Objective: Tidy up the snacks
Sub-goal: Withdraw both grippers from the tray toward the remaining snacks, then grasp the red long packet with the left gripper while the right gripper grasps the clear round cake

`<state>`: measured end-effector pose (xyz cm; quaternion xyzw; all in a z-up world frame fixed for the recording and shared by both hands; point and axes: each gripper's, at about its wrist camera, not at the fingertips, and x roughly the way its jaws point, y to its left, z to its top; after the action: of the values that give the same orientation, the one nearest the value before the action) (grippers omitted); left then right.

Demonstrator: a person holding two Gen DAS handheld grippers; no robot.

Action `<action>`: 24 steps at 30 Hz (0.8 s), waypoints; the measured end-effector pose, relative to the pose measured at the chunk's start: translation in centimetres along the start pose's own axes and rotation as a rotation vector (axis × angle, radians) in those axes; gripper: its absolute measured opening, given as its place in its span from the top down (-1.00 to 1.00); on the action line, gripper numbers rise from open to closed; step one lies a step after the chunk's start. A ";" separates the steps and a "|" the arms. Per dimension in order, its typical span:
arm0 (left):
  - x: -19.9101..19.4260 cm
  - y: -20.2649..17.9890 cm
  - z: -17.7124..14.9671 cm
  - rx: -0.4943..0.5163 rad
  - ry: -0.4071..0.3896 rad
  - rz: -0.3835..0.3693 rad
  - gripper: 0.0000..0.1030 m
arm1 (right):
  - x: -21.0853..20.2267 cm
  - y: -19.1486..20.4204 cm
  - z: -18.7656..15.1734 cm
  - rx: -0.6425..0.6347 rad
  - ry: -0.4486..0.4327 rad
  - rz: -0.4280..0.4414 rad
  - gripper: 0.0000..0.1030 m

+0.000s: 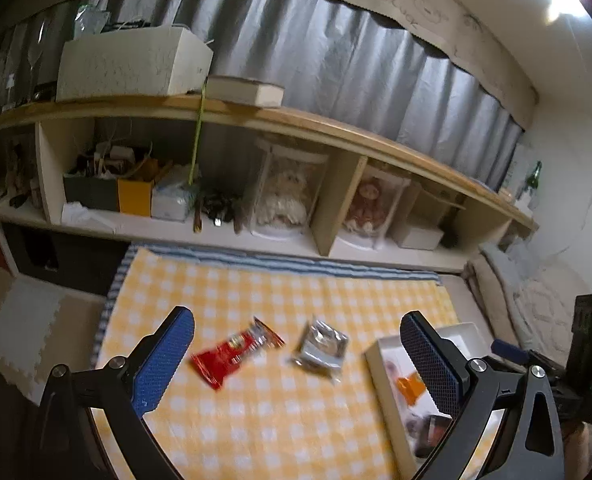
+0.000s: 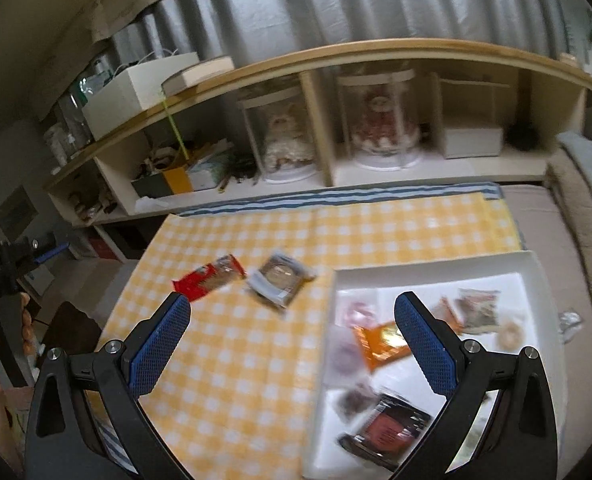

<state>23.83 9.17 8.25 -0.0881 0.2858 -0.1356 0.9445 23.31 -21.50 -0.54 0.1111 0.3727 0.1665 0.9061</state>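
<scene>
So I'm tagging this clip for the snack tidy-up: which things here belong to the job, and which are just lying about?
Part of the job:
- red snack packet
- grey snack packet
- white tray
- orange packet and dark packet already in the tray

Just lying about:
- two dolls in clear cases
- white box
- book
- green bottle

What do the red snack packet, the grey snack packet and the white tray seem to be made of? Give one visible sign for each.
Red snack packet: probably glossy plastic film; it shines and has crimped ends.
Grey snack packet: likely clear or silvery plastic wrap; it glints, and a round item shows through.
White tray: perhaps cardboard or thin plastic; it looks matte with straight, thin walls, but blur leaves this open.
</scene>
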 end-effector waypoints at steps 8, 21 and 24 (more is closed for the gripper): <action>6.0 1.1 0.6 0.100 0.001 0.040 -1.00 | 7.1 1.3 1.3 0.151 0.078 0.017 -1.00; 17.1 6.4 -1.1 0.160 0.015 0.081 -1.00 | 21.7 0.8 0.0 0.460 0.313 -0.025 -1.00; 19.3 6.7 -1.7 0.207 0.038 0.065 -1.00 | 23.8 1.2 -0.1 0.467 0.328 -0.139 -0.98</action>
<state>39.64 9.43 -4.71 0.0220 0.2908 -0.1352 0.9469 38.83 -11.21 -15.36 0.2623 0.5492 0.0298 0.7929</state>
